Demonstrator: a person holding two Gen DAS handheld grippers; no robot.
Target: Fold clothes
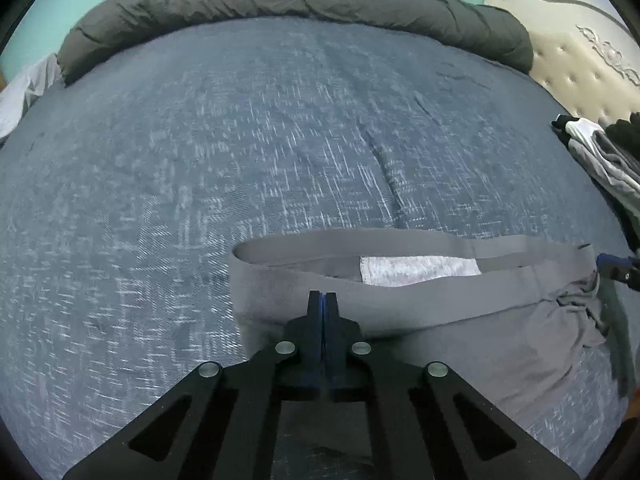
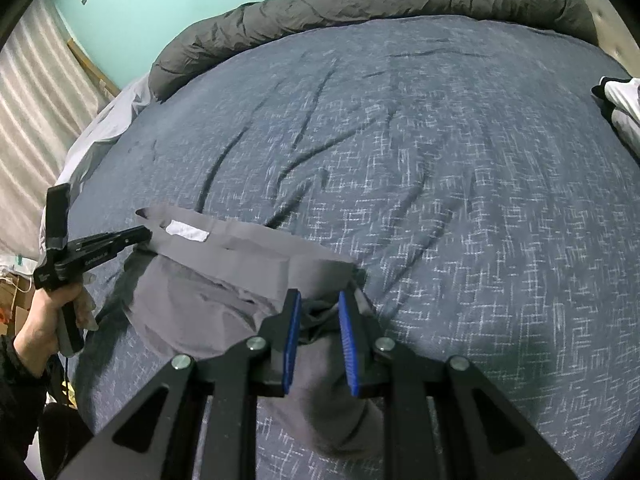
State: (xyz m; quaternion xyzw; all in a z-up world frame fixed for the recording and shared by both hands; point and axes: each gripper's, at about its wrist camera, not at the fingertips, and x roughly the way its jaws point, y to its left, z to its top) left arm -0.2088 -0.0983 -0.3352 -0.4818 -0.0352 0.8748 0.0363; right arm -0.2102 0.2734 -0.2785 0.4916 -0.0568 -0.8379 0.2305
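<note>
Fingers (image 2: 347, 332) apart over grey shorts (image 1: 400, 308), blue bedspread (image 1: 240, 140), teal wall (image 2: 140, 12)

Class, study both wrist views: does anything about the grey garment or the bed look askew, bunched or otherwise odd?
Yes. The grey garment lies flat at its waistband, but its right end is bunched into a crumpled knot in front of the open right gripper. The blue bedspread carries several creases. Nothing looks spilled or damaged.

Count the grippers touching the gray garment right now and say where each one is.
1, perhaps 2. The left gripper pinches the gray garment at one waistband end. The right gripper is open over the bunched opposite end; contact there cannot be told.
</note>
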